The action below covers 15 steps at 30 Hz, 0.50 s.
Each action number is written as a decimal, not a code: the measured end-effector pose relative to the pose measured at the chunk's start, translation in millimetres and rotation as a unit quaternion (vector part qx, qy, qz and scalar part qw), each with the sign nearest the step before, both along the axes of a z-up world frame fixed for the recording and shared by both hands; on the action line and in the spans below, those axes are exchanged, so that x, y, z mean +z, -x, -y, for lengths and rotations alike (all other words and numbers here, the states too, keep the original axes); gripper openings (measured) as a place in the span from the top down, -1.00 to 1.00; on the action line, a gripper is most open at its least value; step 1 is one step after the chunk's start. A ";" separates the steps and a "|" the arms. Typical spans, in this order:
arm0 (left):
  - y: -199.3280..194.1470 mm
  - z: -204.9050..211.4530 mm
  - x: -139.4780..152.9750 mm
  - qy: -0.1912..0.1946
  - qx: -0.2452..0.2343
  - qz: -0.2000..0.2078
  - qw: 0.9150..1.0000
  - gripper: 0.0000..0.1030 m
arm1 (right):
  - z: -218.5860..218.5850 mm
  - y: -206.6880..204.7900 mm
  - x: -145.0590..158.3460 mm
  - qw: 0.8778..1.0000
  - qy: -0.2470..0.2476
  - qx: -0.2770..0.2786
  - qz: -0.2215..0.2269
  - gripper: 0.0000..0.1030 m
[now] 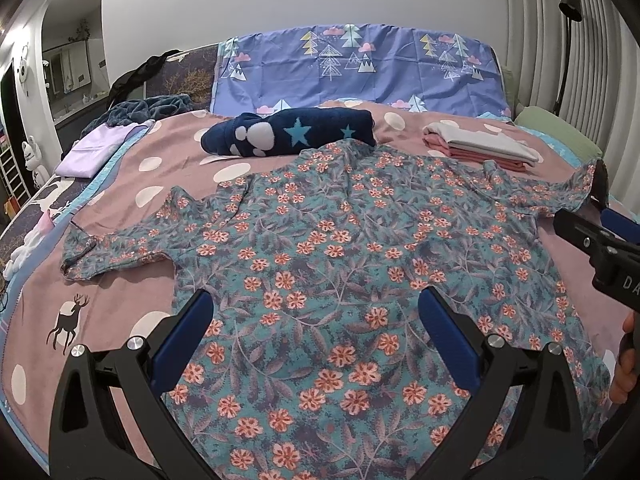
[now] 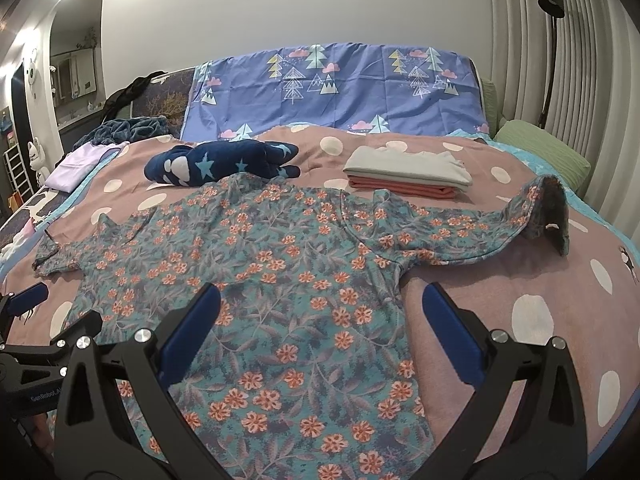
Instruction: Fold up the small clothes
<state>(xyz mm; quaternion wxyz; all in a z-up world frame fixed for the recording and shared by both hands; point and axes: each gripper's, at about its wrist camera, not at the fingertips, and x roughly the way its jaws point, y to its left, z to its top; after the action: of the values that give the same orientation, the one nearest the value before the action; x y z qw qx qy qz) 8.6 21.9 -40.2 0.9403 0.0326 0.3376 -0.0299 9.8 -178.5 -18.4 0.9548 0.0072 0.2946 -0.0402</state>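
Observation:
A small teal long-sleeved garment with orange flowers lies spread flat on the pink dotted bedspread. Its left sleeve lies crumpled. The cuff of its right sleeve stands up, folded over. My left gripper hovers open over the garment's lower body with nothing between its fingers. My right gripper is open too, astride the garment's right side edge below the armpit. Each gripper shows at the edge of the other's view: the right gripper and the left gripper.
A rolled navy fleece with stars lies just beyond the collar. A folded grey-and-pink stack sits at the back right. A lavender cloth lies at the left edge, and a green pillow and floor lamp stand right. A hand shows.

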 end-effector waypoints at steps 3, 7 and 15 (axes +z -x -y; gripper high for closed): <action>0.7 0.3 -0.6 -0.001 0.000 0.000 1.000 -0.97 | -0.6 0.0 -0.2 1.000 0.000 -0.001 -0.001 -0.96; 1.2 0.9 -2.1 0.001 -0.001 -0.003 1.000 -0.97 | -0.6 1.0 -2.8 1.000 0.000 -0.001 -0.003 -0.96; 2.8 1.0 -2.1 0.007 -0.008 -0.001 1.000 -0.97 | -0.3 0.4 -3.9 1.000 -0.001 -0.002 -0.006 -0.96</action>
<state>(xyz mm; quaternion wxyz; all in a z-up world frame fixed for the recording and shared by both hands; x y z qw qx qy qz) 5.7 20.9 -42.3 0.9398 0.0283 0.3382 -0.0401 9.4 -178.2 -22.3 0.9529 0.0082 0.3002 -0.0418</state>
